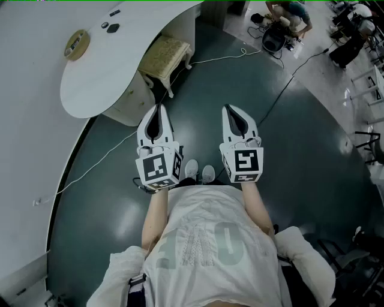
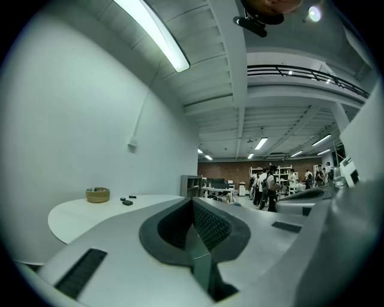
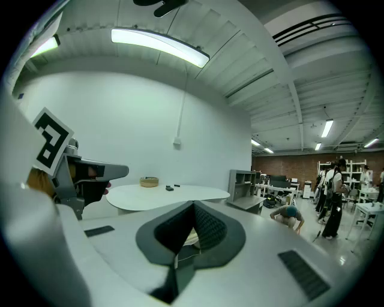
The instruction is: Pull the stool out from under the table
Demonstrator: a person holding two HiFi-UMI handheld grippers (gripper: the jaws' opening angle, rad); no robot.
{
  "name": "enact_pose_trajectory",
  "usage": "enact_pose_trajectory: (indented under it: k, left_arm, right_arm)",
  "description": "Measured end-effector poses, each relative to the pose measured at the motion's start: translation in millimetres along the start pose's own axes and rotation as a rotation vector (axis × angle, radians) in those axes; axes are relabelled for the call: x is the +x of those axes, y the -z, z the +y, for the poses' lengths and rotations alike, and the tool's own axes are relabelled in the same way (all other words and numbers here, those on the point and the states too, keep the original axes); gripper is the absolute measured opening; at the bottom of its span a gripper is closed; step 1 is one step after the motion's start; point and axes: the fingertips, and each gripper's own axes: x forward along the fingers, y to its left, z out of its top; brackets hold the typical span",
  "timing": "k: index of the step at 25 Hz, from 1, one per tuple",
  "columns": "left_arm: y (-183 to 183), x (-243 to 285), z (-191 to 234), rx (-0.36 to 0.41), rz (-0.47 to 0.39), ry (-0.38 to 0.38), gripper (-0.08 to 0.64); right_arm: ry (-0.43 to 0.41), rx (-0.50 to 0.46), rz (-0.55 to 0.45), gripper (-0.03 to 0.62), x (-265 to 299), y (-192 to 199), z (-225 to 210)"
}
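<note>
A cream cushioned stool with white legs stands tucked partly under the curved white table, far ahead and left of me. My left gripper is held level in the air, shut and empty, a short way in front of the stool. Beside it, my right gripper is shut with nothing in it, over the dark floor. In the left gripper view the jaws meet, with the table top beyond them. The right gripper view shows its closed jaws pointing toward the table.
On the table lie a round woven ring and small dark items. A white cable and a black cable run across the floor. A person crouches at the far right, near a grey shelf unit.
</note>
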Motion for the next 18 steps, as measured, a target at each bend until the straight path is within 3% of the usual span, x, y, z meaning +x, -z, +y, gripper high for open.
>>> enact_pose_trajectory:
  k: [11, 18]
  left_arm:
    - [6.2, -13.9, -17.5, -0.007, -0.004, -0.024, 0.028]
    - [12.5, -15.4, -20.2, -0.038, -0.021, -0.062, 0.028]
  right_arm:
    - [-0.017, 0.012, 0.006, 0.028, -21.8, 16.0, -13.3]
    - [-0.026, 0.137, 0.013, 0.028, -23.2, 41.9, -30.4]
